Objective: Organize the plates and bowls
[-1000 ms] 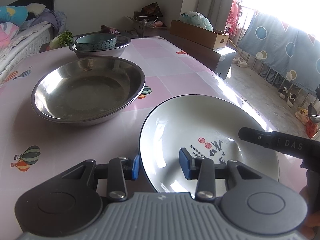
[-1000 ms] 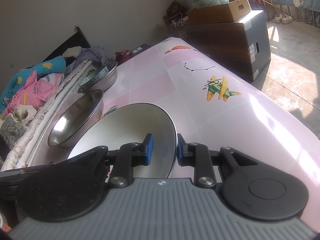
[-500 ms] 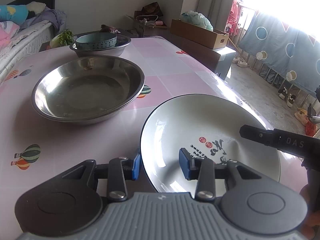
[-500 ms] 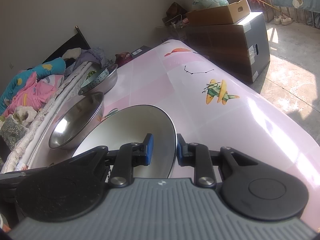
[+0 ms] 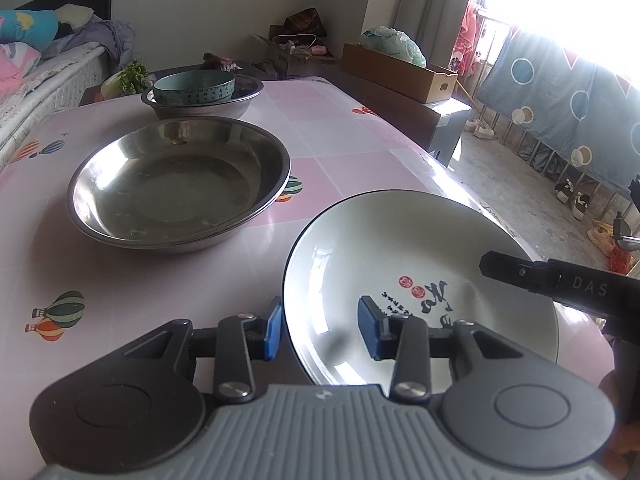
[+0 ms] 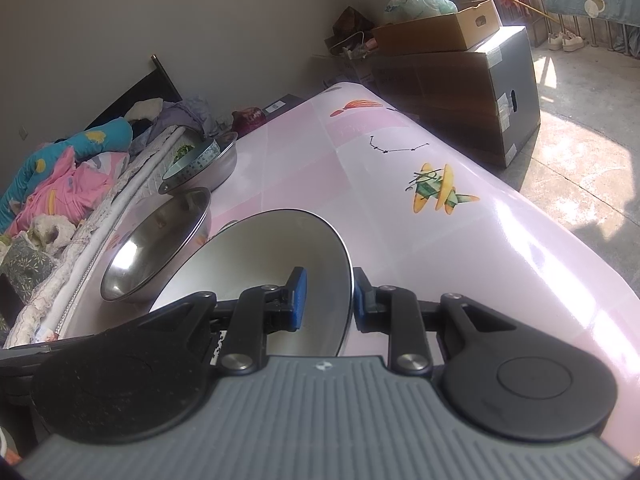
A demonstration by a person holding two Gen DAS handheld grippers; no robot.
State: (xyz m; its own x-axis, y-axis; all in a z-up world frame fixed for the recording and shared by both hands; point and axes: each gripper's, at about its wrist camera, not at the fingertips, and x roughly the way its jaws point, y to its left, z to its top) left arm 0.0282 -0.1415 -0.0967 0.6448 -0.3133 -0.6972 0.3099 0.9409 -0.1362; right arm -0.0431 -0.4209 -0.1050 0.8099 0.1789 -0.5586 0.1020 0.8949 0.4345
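A white plate with a dark rim and painted characters (image 5: 400, 256) is held tilted above the pink table. My left gripper (image 5: 320, 330) straddles its near-left rim, jaws apart. My right gripper (image 6: 326, 300) straddles the plate's (image 6: 260, 256) opposite rim, its jaws a little apart from the rim. A large steel basin (image 5: 180, 180) sits left of the plate, also in the right wrist view (image 6: 156, 248). A teal bowl (image 5: 194, 86) sits inside a second steel basin (image 5: 224, 106) at the far end.
The pink table (image 5: 120, 280) has balloon prints; its right edge drops to the floor. A dark cabinet with a cardboard box (image 6: 456, 76) stands beyond the table. A bed with bedding (image 6: 60, 184) runs along the table's left side.
The plate has risen and tilted a little more. The right gripper's jaws have widened around its rim. The left gripper keeps the same spread.
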